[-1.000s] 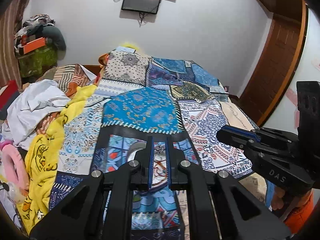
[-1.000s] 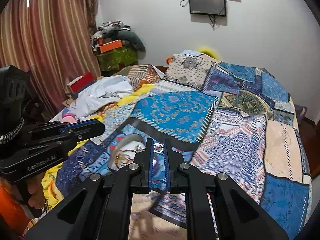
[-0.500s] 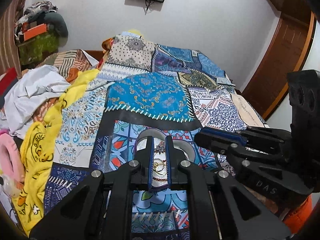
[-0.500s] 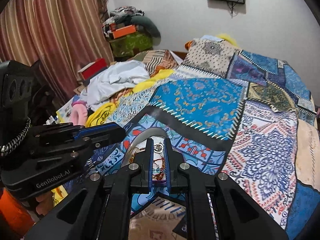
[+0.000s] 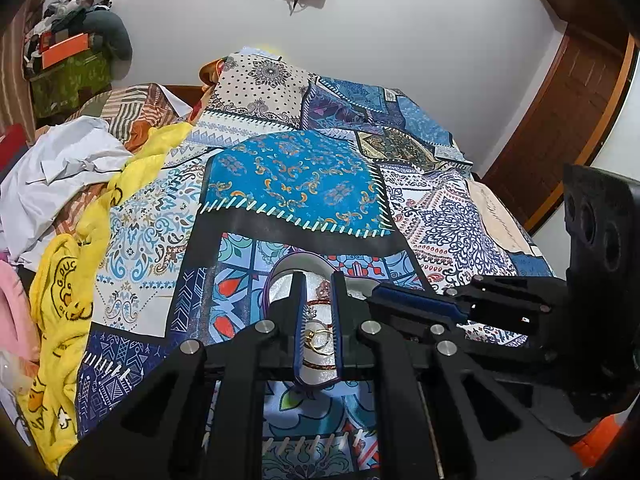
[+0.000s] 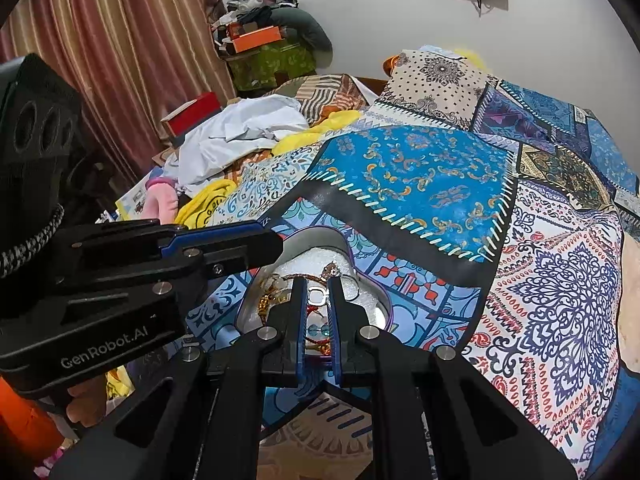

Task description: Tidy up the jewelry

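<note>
The jewelry [image 6: 316, 296] lay heaped in a small metal tin [image 6: 376, 304] lined with white foam, which sat on the patchwork bedspread [image 6: 420, 172] near its front edge. In the right wrist view the heap showed a gold chain at the left, reddish threads or cords, a few pale beads and a squarish silver piece in the middle; in the left wrist view gold rings [image 5: 318, 338] rested on the foam. The strands seemed tangled together, though the gripper fingers hid much of the heap.

These pieces looked light, thin and limp, the chains likely to slide and snag one another, the rings small, hard and slippery. A pinch on a single strand near its free end, or across a ring's band, would probably lift one piece without dragging the rest.

The left gripper [image 5: 318, 332] hung over the tin with its jaws drawn nearly together, nothing clamped between them. The right gripper [image 6: 318, 312] was likewise closed and empty, poised just above the tin beside the left one.

Crumpled clothes [image 6: 240, 132] lay well apart at the bed's far left.
</note>
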Demonstrator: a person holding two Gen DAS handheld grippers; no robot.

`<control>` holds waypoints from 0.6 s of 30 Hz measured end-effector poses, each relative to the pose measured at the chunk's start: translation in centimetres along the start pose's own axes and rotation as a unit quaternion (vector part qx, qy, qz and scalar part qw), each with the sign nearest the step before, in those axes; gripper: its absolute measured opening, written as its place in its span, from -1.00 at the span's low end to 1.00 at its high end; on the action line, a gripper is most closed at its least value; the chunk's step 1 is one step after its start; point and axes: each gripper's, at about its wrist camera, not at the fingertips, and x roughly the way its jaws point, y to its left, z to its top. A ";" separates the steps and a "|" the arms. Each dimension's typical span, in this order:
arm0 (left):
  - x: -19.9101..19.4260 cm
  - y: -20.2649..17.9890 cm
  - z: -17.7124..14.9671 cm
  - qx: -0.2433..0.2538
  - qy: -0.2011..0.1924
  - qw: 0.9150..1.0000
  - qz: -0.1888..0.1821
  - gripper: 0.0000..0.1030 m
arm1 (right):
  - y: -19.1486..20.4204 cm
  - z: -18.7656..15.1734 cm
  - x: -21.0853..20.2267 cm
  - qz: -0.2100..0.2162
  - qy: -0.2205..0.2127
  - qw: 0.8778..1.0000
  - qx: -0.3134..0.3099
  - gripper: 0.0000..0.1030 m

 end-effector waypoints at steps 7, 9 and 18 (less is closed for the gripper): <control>-1.6 -0.4 0.3 0.009 -0.016 1.000 0.018 -0.81 | 0.0 0.0 -0.7 -0.017 -0.001 1.000 0.005 -0.52; -2.4 -0.7 0.5 0.013 -0.025 0.999 0.022 -0.80 | 0.0 0.2 -1.7 -0.020 -0.011 1.000 0.006 -0.52; -8.5 -3.7 1.4 0.042 -0.097 0.993 0.044 -0.68 | 0.3 1.1 -9.5 -0.051 -0.113 0.992 0.023 -0.52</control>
